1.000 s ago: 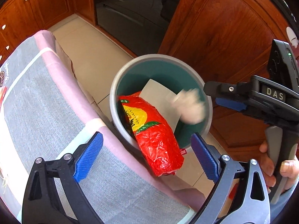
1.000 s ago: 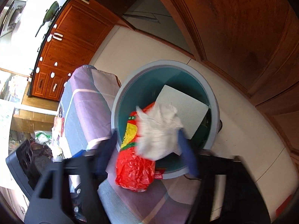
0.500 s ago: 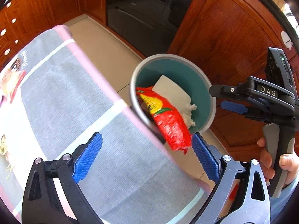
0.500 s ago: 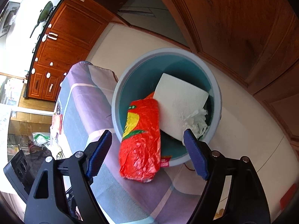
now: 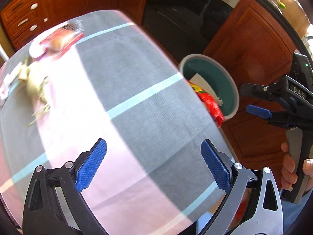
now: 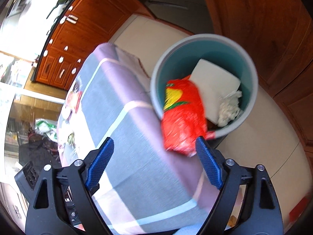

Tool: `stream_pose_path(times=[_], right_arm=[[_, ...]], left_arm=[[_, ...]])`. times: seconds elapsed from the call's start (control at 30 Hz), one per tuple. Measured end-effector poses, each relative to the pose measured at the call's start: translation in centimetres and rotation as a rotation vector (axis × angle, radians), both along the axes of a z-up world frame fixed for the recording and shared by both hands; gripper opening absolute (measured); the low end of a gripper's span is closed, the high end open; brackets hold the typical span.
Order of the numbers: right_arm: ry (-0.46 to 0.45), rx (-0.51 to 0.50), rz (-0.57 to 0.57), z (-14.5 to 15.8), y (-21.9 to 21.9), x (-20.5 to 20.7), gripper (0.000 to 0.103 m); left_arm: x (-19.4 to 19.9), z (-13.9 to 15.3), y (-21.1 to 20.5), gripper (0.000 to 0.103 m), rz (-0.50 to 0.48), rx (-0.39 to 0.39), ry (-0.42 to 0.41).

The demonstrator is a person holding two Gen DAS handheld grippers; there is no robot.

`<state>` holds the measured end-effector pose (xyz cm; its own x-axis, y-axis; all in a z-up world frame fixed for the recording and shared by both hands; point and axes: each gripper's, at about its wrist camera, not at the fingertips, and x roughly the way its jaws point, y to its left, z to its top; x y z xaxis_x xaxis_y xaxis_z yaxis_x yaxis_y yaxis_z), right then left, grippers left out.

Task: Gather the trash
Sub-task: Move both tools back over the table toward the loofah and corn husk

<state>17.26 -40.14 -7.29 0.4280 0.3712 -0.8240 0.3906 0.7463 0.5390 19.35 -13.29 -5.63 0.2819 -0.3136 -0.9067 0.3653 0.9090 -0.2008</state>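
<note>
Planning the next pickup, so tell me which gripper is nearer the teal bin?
Right. The right gripper hangs just beside the teal bin; the left gripper sits farther back over the tablecloth.

Teal bin [image 6: 203, 39] with grey rim beside the table, red snack bag [image 6: 182, 115] draped over its rim, white sheet [image 6: 213, 86] and crumpled tissue [image 6: 228, 107] inside

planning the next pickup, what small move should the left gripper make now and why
Probably carry the left gripper, open and empty, toward the pale scraps at the tablecloth's far left. The bin already holds the red bag, paper and crumpled tissue.
</note>
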Motion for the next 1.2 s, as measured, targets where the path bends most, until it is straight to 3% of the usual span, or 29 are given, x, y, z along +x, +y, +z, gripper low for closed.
stream_pose_path(times=[0.53, 0.83, 1.0, 1.1, 1.2], right_arm=[[-0.001, -0.076, 0.256, 1.4, 14.5, -0.6, 0.084], [0.046, -0.076, 0.346, 0.0, 19.7, -0.4, 0.084], [0.06, -0.089, 0.37, -0.4, 21.0, -0.3, 0.084], [0.068, -0.089, 0.375, -0.6, 21.3, 0.0, 0.084], [0.072, -0.094, 0.383, -0.8, 21.8, 0.3, 0.084]], left_arm=[[-6.0, -2.8, 16.6, 0.098, 0.227, -0.002, 0.008], [-7.2, -4.8, 19.3, 0.097, 0.265, 0.025, 0.009], [-7.1, -4.9, 19.1, 0.085, 0.243, 0.06, -0.014], [-7.2, -4.8, 18.7, 0.073, 0.221, 0.085, -0.035], [-7.3, -4.5, 18.5, 0.041, 0.207, 0.111, -0.064]])
